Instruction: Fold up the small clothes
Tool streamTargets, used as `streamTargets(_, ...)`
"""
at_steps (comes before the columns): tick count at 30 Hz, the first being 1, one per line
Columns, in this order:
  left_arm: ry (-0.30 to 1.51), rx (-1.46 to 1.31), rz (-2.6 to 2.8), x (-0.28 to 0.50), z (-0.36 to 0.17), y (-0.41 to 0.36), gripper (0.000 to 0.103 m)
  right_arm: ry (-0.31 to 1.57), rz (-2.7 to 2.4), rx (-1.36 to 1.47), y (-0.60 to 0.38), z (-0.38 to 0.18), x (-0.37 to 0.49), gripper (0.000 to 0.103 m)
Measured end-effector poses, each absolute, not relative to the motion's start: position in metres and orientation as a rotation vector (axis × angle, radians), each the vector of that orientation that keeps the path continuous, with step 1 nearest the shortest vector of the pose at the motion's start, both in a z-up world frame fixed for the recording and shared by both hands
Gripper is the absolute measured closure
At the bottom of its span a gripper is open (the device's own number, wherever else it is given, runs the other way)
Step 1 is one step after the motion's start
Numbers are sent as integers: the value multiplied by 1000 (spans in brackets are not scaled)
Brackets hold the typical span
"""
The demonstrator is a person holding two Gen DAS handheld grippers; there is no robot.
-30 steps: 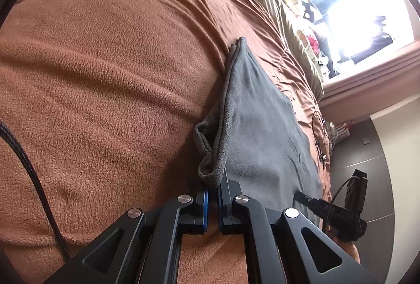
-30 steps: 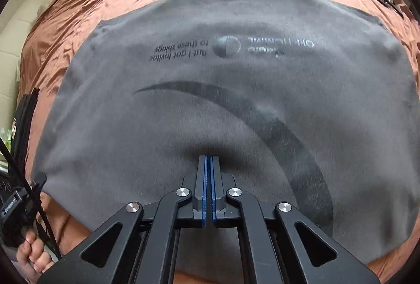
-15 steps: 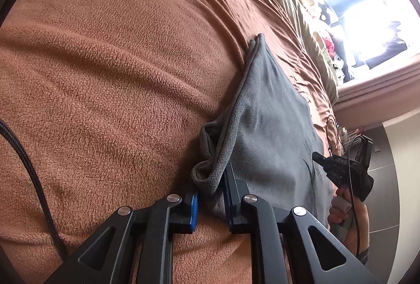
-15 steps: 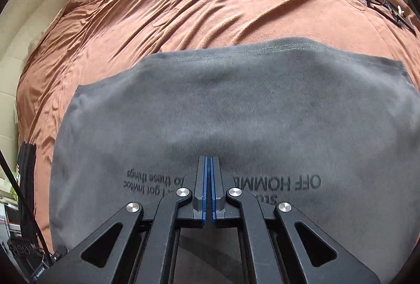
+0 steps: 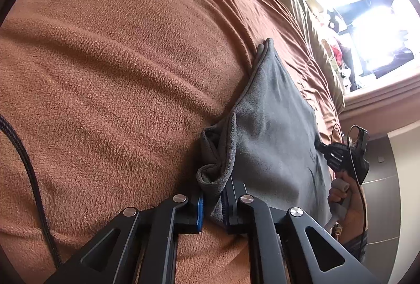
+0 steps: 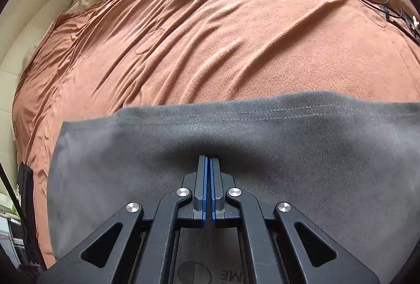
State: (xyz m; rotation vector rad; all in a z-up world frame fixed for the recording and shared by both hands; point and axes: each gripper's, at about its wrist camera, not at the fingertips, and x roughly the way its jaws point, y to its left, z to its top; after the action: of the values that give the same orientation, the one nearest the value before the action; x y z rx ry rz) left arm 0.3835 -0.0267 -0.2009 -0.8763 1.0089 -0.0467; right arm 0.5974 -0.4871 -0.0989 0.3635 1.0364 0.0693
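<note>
Grey T-shirt (image 5: pixel 273 131) lies flat on the brown fleece blanket (image 5: pixel 118 61). It looks soft, light and floppy, so best taken at the bunched corner. The left gripper (image 5: pixel 212 201) has just been closing, pinching that corner (jaws narrow). The right gripper (image 6: pixel 209 179) is clenched empty, tips over the shirt near its hem.

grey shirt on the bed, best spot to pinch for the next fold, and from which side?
Grip the grey shirt at its bunched near-left corner, coming in low from the near edge. There the layers stand up off the brown blanket in a ridge; elsewhere it lies flat. The left gripper already straddles that fold.
</note>
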Motion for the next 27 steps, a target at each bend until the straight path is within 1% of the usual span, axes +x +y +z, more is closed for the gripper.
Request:
streamTargets(6,1006,-877,-68,385,-201,-25,95,983,67,350,-487,-95,605,103)
streamTargets(11,976,-920,-144,384,-195,-19,97,935,75,314,-482,-68,578,103)
streamTargets(14,943,-955,-195,382,-187,-17,97,958,107,252,-472,-57,555,103)
streamTargets(18,900,-1012,-259,380,-178,-13,97,1014,146,271,-467,-56,527,103)
streamTargets(27,816,-1062,-427,386,-144,-19,98,1081,163,309,-458,-74,459,103)
